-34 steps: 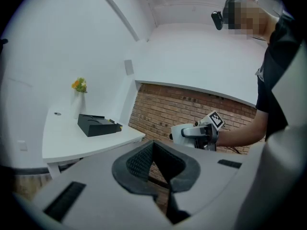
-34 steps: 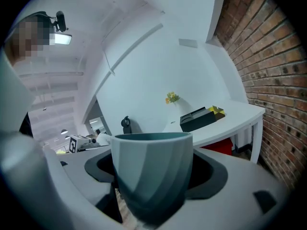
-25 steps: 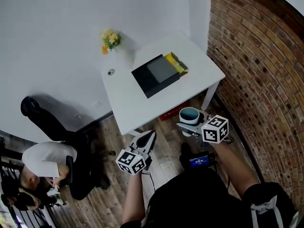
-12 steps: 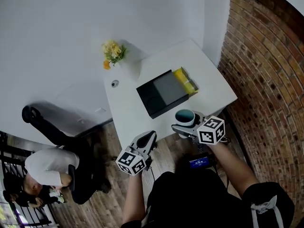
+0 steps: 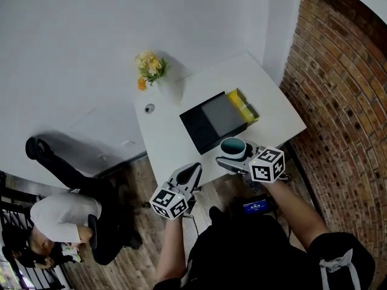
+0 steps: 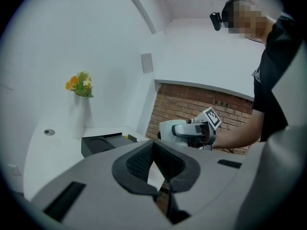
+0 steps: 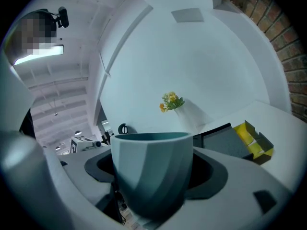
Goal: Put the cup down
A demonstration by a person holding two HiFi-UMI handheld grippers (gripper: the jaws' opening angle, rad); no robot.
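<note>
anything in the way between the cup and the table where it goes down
Nothing visible. The cup, held in the right claw, hangs at the white table's near edge with bare tabletop beside it. The black box lies just beyond it, toward the wall, so it crowds that side.

The person wears a black short-sleeved top. At five o'clock in the head view, a white strap-like piece lies on the dark clothing. The left tool and the right tool have smooth, pale grey shells. Each carries a white cube printed with black square markers, the left cube and the right cube. Black textured pads line the jaws.
</note>
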